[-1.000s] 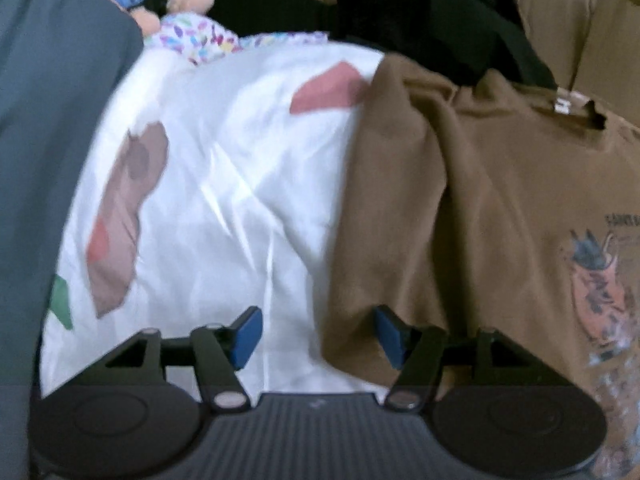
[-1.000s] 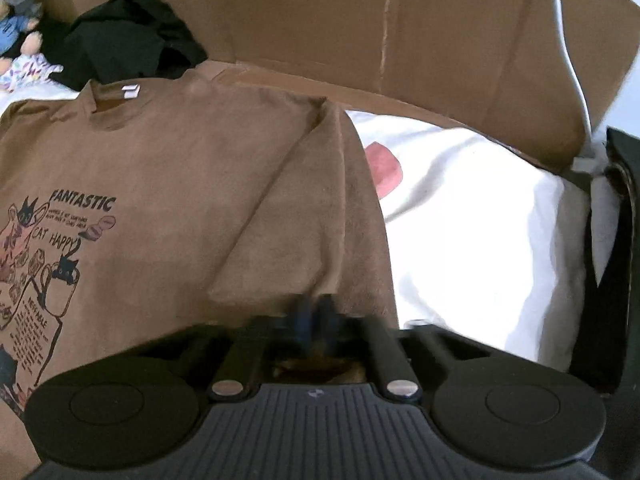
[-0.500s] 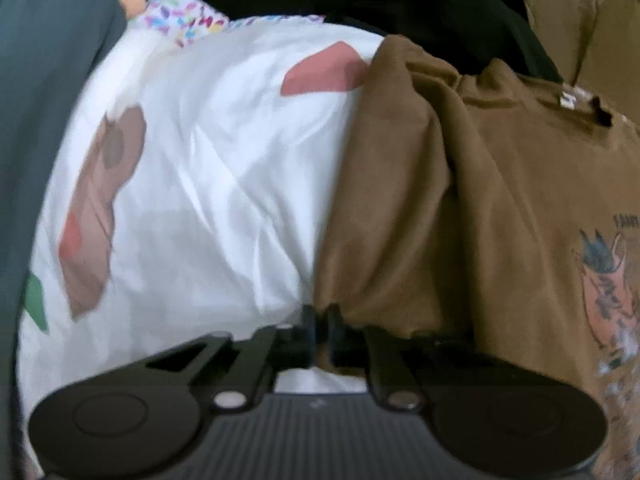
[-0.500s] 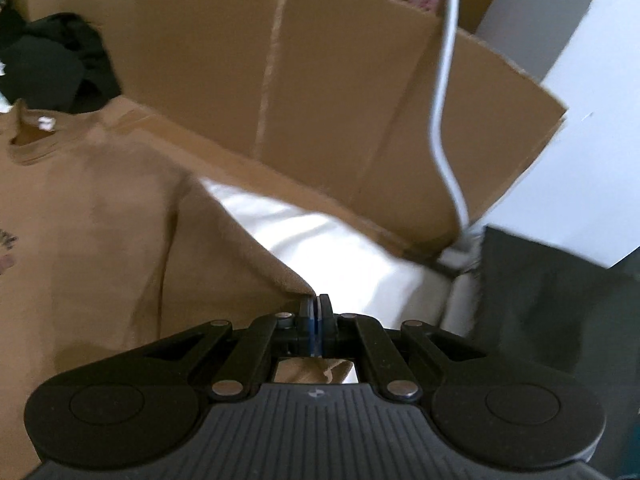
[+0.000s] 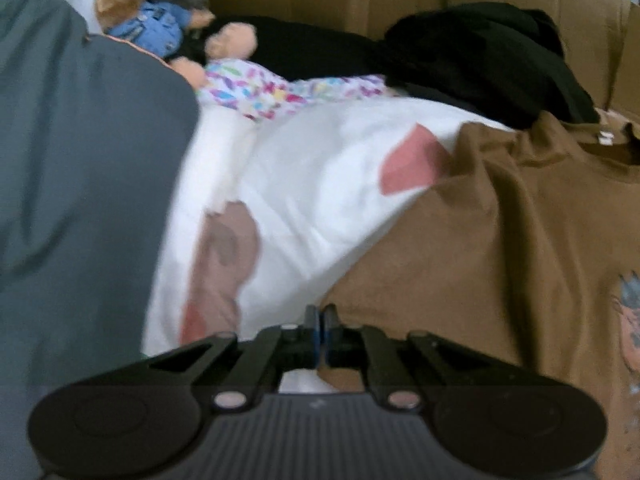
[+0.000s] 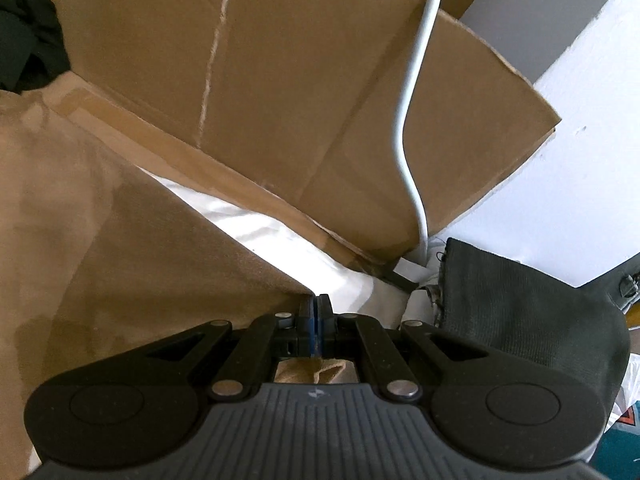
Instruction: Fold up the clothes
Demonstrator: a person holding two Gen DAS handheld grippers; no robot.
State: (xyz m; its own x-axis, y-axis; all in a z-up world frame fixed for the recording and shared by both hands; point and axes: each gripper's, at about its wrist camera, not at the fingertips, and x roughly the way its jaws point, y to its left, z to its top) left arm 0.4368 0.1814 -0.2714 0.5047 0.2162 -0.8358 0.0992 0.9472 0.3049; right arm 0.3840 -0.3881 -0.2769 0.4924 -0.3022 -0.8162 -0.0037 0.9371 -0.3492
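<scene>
A brown T-shirt point(image 5: 500, 248) with a cartoon print lies on a white patterned sheet point(image 5: 320, 200). My left gripper point(image 5: 320, 320) is shut on its lower left edge, and the cloth rises from the sheet toward the jaws. In the right wrist view my right gripper point(image 6: 316, 308) is shut on the lower right corner of the brown T-shirt point(image 6: 120, 240), lifted off the white sheet point(image 6: 280, 240). A fold of brown cloth hangs behind the jaws.
Cardboard walls point(image 6: 300, 100) stand behind the bed. Black clothes point(image 5: 480, 60), a teddy bear point(image 5: 140, 12) and a doll point(image 5: 240, 72) lie at the far edge. A grey garment point(image 5: 80, 180) fills the left. A white cable point(image 6: 408, 120) and dark fabric point(image 6: 520, 320) are at right.
My left gripper closed on the shirt's left edge and lifted it. My right gripper, shut throughout, raised its corner up and to the right, tilting toward the cardboard.
</scene>
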